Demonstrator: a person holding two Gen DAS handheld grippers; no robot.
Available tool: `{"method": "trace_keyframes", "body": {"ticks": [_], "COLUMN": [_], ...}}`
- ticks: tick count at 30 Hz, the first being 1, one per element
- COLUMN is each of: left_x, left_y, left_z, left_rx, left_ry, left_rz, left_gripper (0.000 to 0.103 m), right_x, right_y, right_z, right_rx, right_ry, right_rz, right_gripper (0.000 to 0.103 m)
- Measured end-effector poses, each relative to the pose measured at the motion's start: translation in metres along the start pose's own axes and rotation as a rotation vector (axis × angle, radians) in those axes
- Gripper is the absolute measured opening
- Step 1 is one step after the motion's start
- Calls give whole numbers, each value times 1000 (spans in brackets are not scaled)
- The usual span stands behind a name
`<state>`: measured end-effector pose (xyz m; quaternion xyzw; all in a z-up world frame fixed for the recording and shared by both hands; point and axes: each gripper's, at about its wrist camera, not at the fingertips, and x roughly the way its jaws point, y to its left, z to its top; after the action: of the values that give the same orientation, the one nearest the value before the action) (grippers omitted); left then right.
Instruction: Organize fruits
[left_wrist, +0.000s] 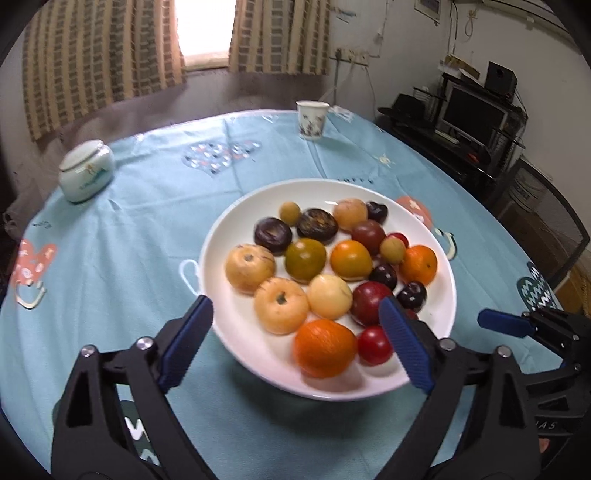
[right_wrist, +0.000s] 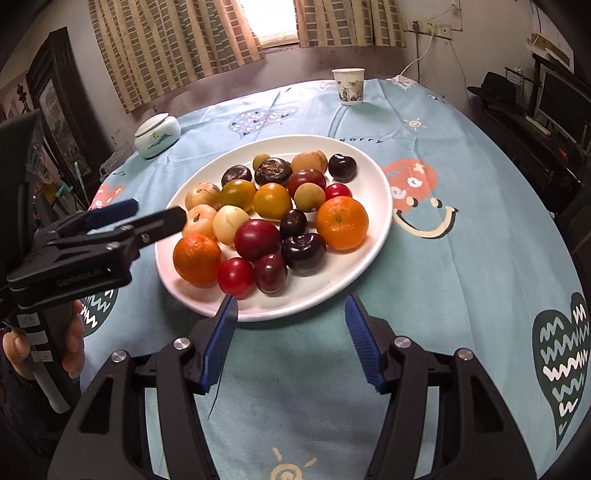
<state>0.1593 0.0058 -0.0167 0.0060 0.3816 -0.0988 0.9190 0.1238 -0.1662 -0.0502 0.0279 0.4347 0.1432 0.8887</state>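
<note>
I see my left gripper (left_wrist: 295, 343) spread wide, empty, straddling the white plate (left_wrist: 221, 236); right gripper (right_wrist: 290, 341) gapes empty. Mixed fruits (right_wrist: 273, 214) piled together.

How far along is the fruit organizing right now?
Barely started, by the look of it. All the fruit sits mixed together on the white plate. The left gripper and right gripper are both open and hold nothing. The sorting itself is left; no fruit lies outside the plate.

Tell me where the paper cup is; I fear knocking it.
The paper cup stands at the table's far edge, beyond the white plate, right of the lidded jar.
</note>
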Motion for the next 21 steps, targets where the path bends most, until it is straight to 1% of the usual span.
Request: {"method": "trace_keyframes", "body": {"ticks": [1, 3, 4, 5, 7, 8, 10, 12, 15, 18, 21], "left_x": [-2, -7, -9, -12, -17, -20, -25, -28, -33, -36, -41], "left_y": [1, 2, 2, 2, 3, 5, 5, 3, -4, -10, -11], "left_z": [0, 1, 2, 2, 2, 1, 0, -3, -5, -5, -2], "left_rx": [-2, -1, 2, 1, -11, -20, -32, -43, -43, -54, -90], "left_ry": [-7, -16, -21, -25, -36, -41, -40, -42, -52, -57, -66], "left_rz": [15, 57, 82, 105, 114, 111, 122, 131, 167, 204, 230], "left_gripper": [100, 100, 100, 101, 101, 101, 101, 101, 101, 101, 101], "right_x": [0, 0, 0, -1, -7, -11, -13, -14, -12, -7, -4], "right_y": [1, 5, 8, 9, 11, 11, 10, 6, -1, -5, -5], "right_z": [0, -1, 0, 0, 0, -1, 0, 4, 16, 33, 45], "right_rx": [1, 2, -1, -3, -7, -13, -16, -15, -34, -99, -158], "right_ry": [0, 2, 2, -2, -41, -67, -76, -66, -50, -34, -50], "right_rz": [-5, -30, -43, -54, -88, -108, -131, -108, -83, -111, -124], "right_gripper": [61, 62, 70, 85, 101, 102, 102, 102, 102, 102, 102]}}
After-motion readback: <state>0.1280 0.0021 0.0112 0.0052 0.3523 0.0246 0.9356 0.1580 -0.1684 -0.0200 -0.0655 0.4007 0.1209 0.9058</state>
